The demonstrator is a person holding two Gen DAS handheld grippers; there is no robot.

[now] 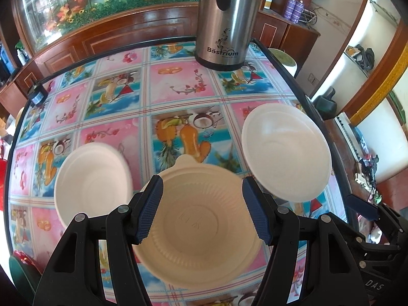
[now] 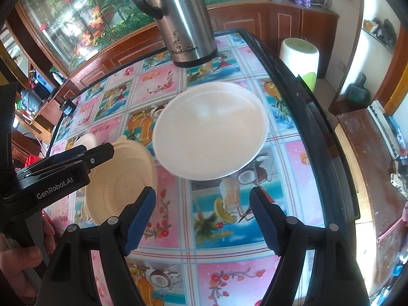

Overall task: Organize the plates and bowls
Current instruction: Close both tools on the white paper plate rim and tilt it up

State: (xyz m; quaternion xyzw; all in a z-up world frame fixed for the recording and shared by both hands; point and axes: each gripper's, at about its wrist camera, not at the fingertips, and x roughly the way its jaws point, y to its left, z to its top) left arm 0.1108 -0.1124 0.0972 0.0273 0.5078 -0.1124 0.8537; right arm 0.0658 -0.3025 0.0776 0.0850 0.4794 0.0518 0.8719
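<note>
A fruit-patterned tablecloth (image 1: 178, 86) is spread over the table, backed by a wood-framed aquarium (image 1: 102, 2) and dark wooden cabinets (image 2: 293, 23) in daylight.

The top of the steel flask (image 1: 224, 20) is cut off by the upper edge in both views. The cream bowl (image 1: 201, 219) is partly covered by the left tool's fingers (image 1: 150, 209). The left white bowl (image 1: 91, 178) is motion-blurred; in the right wrist view only a sliver is seen behind the left tool (image 2: 84, 158).
</note>
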